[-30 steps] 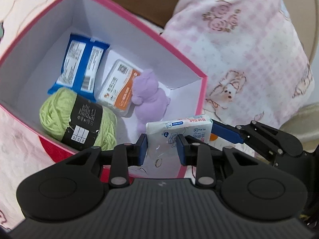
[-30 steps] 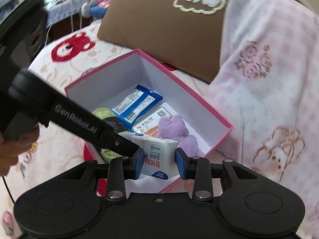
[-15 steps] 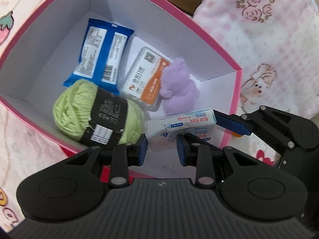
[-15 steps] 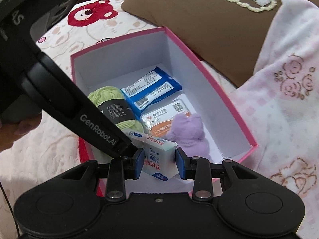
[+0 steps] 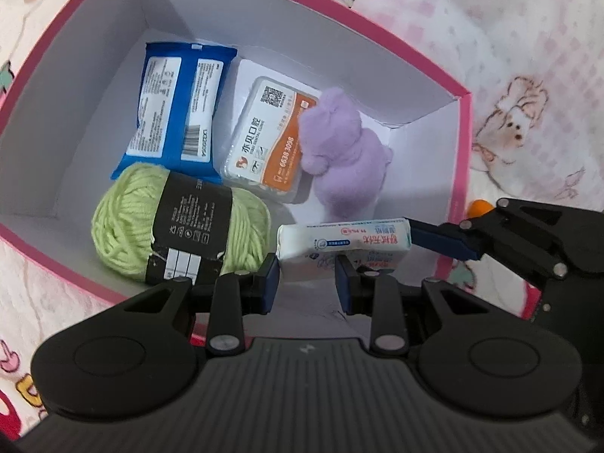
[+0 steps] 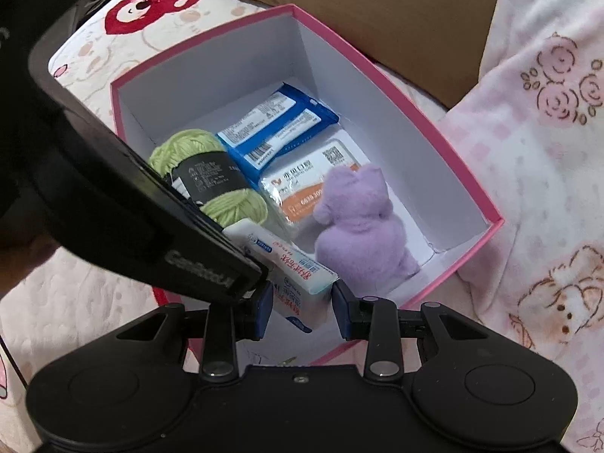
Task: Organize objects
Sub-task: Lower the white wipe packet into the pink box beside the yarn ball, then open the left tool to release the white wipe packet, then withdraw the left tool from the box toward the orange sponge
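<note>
A white tissue pack (image 5: 341, 242) hangs over the near right corner of the pink box (image 5: 458, 158). Both grippers grip it. My left gripper (image 5: 307, 279) is shut on its lower edge. My right gripper (image 6: 300, 302) is shut on its other end; the pack (image 6: 298, 275) shows between its pads. The right gripper's fingers (image 5: 441, 239) reach in from the right in the left wrist view. Inside the box lie a green yarn ball (image 5: 181, 226), a blue packet (image 5: 177, 109), an orange-and-white pack (image 5: 268, 151) and a purple plush toy (image 5: 343, 158).
The box sits on a bed with a printed sheet (image 6: 94, 49). A pink patterned blanket (image 6: 547, 113) lies to its right and a brown pillow (image 6: 377, 7) behind it. The left gripper's body (image 6: 113, 188) crosses the right wrist view.
Both grippers have carried the tissue pack forward and lower over the box; the box contents now appear larger and closer. The pack has tilted flatter.
</note>
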A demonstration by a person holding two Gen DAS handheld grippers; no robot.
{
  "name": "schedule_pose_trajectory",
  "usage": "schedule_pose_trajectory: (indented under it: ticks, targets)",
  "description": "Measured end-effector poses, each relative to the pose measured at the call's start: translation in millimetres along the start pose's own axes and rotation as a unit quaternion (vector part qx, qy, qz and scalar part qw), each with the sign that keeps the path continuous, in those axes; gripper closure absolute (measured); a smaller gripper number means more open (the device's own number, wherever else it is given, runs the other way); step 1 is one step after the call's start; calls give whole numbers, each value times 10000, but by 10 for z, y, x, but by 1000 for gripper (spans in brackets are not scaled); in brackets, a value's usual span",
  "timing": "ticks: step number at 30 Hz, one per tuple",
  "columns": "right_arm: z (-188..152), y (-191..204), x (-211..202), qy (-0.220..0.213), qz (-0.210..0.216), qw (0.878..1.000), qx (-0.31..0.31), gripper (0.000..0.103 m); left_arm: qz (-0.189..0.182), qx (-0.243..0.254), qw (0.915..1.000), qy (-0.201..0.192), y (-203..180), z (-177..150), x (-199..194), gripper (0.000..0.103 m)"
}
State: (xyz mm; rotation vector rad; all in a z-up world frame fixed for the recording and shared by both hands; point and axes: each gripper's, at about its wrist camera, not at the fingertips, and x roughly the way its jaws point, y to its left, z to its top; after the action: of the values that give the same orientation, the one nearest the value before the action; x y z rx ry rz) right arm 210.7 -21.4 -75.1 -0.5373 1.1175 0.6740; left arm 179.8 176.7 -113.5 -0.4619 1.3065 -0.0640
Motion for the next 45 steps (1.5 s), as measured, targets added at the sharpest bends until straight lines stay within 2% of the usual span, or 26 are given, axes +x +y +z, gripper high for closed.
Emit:
schedule_pose_trajectory:
  ticks: [6, 17, 23, 30, 36, 45]
  targets:
    - [-75, -57, 21, -52, 87, 9997, 221, 64, 161, 151, 9998, -18, -74, -31, 46, 73]
    - [-174, -103, -282, -561, 115, 9973, 454, 58, 59, 468, 9973, -571, -119, -139, -327, 68]
    - [-284, -87, -582, -831, 343, 9941, 611, 58, 81, 669, 9951, -719, -207, -287, -625, 66]
    - [-409, 12, -997, -1102, 422, 9909, 640, 56, 149, 975, 9920, -788, -359, -524, -1050, 62]
    - [-650, 150, -1419, -1461, 492, 9866, 525, 44, 241, 1118, 9879, -1044, -426, -776, -1416, 62]
    - [-1035, 330, -1817, -1664, 375, 9845, 397, 38, 187, 1340, 9838, -1177, -565, -1154, -1789, 57]
